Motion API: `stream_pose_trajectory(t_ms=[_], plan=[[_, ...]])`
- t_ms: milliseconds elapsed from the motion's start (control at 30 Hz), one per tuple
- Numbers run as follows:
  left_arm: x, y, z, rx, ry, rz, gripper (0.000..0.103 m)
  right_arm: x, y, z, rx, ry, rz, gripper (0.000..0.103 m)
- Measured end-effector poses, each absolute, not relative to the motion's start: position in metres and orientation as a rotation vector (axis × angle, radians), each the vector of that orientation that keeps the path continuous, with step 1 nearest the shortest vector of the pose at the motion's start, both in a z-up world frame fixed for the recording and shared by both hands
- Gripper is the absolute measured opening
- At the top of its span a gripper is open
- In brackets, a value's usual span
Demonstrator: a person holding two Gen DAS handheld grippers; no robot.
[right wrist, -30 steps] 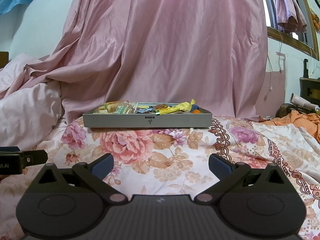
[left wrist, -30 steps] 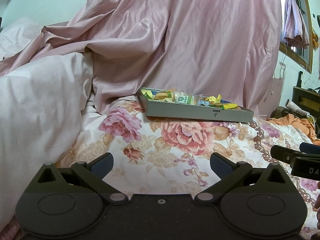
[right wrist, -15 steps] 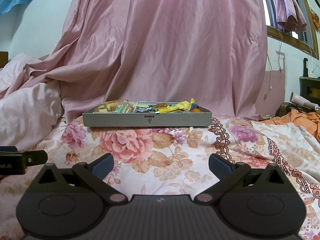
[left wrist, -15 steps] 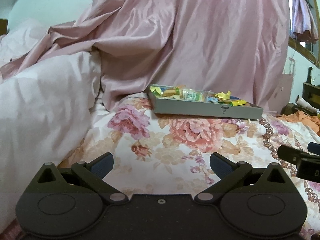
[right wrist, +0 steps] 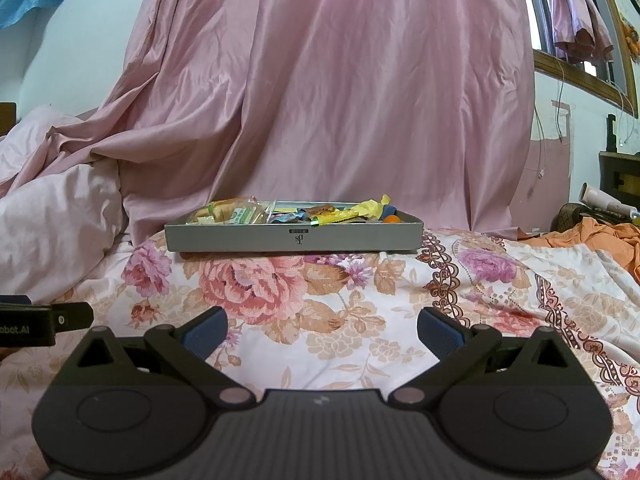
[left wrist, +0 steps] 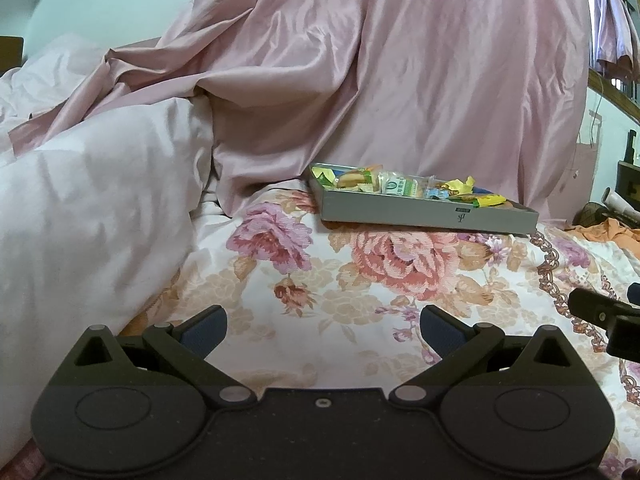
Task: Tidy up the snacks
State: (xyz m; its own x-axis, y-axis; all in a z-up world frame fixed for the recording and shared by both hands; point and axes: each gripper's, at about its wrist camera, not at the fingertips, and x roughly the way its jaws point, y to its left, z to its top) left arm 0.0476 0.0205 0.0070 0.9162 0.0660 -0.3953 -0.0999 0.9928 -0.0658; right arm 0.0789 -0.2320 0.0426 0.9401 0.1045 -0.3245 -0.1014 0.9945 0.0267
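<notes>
A flat grey box (left wrist: 424,212) (right wrist: 294,236) holding several wrapped snacks (left wrist: 400,186) (right wrist: 288,212) sits on the floral bedspread, far ahead of both grippers. My left gripper (left wrist: 323,326) is open and empty, low over the bedspread, with the box ahead and to its right. My right gripper (right wrist: 322,328) is open and empty too, facing the box straight on. Each gripper's tip shows at the edge of the other's view. A yellow wrapper (right wrist: 352,214) sticks up over the box rim.
A pale pink duvet (left wrist: 80,216) is heaped at the left. Pink satin cloth (right wrist: 320,92) hangs behind the box. Orange cloth (right wrist: 596,236) lies at the right, by dark furniture (right wrist: 620,176). The floral bedspread (right wrist: 320,292) lies between grippers and box.
The left gripper's view has swung left, so the box sits further right and slightly lower in it. The right gripper has hardly moved. Both stay open.
</notes>
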Motion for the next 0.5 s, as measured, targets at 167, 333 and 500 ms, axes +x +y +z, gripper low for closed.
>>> stream_pose_trajectory(t_ms=[167, 333, 500], plan=[[0.0478, 0.0197, 0.0073, -0.085, 0.403, 0.085, 0.102, 0.0795, -0.2313, 0.0421, 0.010, 0.333, 0.104, 0.103], [0.0479, 0.0203, 0.0068, -0.079, 0.399, 0.086, 0.102, 0.0789, -0.2317, 0.0419, 0.010, 0.333, 0.103, 0.103], [0.0482, 0.0216, 0.0062, -0.076, 0.401, 0.085, 0.102, 0.0788, -0.2313, 0.0415, 0.010, 0.335, 0.103, 0.103]])
